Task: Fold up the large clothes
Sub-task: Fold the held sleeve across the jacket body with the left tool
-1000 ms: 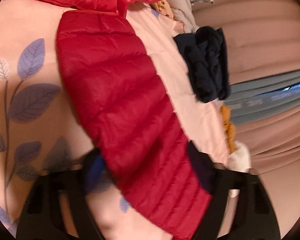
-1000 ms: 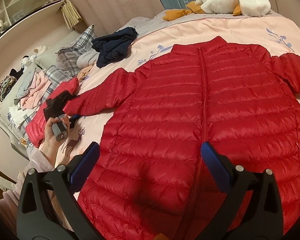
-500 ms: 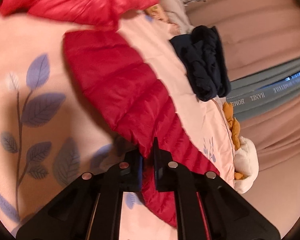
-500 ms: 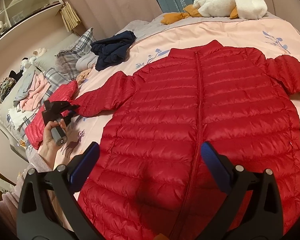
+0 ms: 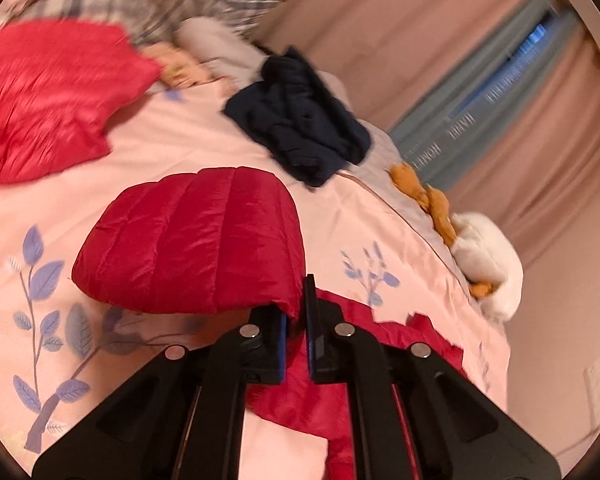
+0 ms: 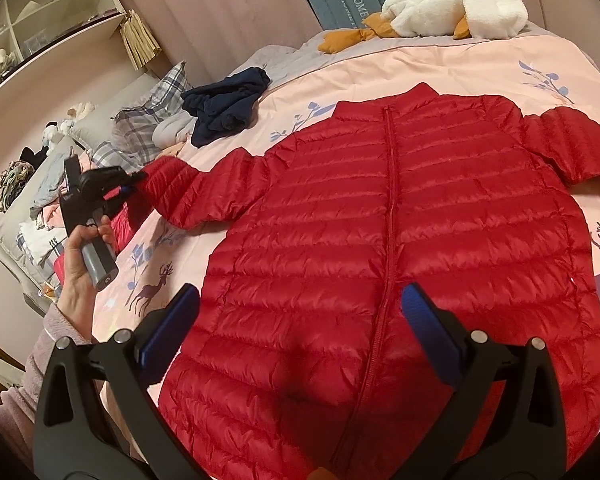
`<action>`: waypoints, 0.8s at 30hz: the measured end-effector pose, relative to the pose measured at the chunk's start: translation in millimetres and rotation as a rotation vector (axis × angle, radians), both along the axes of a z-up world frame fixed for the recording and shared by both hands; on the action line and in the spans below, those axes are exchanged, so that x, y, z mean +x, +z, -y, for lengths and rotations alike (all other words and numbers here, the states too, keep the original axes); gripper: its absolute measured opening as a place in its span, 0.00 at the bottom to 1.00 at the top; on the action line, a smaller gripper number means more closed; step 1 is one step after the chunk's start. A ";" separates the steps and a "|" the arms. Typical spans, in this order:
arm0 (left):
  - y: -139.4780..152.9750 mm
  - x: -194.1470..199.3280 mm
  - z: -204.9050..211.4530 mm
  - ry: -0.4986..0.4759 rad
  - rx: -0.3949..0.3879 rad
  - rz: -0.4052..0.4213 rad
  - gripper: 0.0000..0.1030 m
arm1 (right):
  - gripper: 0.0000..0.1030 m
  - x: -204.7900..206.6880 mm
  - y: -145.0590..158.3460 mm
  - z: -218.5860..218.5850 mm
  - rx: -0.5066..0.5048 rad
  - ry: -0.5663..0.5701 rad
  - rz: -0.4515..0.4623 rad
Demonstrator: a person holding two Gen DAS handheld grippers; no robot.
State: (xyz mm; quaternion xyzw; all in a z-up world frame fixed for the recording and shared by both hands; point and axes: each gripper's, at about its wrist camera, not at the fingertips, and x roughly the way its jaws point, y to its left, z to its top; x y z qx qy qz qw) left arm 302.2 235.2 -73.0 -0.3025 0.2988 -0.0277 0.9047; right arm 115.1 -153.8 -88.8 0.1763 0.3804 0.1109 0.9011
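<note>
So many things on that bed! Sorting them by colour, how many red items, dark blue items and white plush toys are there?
Red: 2, the spread puffer jacket and a second red garment near the pillows.
Dark blue: 1, the crumpled navy garment.
White: 1, the plush goose.
Total: 4.

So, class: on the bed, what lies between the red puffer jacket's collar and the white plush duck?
Only bare pink floral bedsheet separates red puffer jacket from white plush duck, in the right wrist view.
</note>
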 end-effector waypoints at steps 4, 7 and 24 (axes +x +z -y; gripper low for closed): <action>19.2 -4.5 40.4 -0.074 0.140 0.037 0.07 | 0.98 -5.1 3.0 5.6 0.005 -0.010 0.012; 28.4 -10.5 75.0 -0.135 0.230 0.052 0.07 | 0.98 -8.1 3.8 10.6 0.011 -0.021 0.015; -31.5 -52.1 301.2 -0.531 0.827 -0.011 0.07 | 0.98 -45.3 -1.7 81.8 0.107 -0.158 0.005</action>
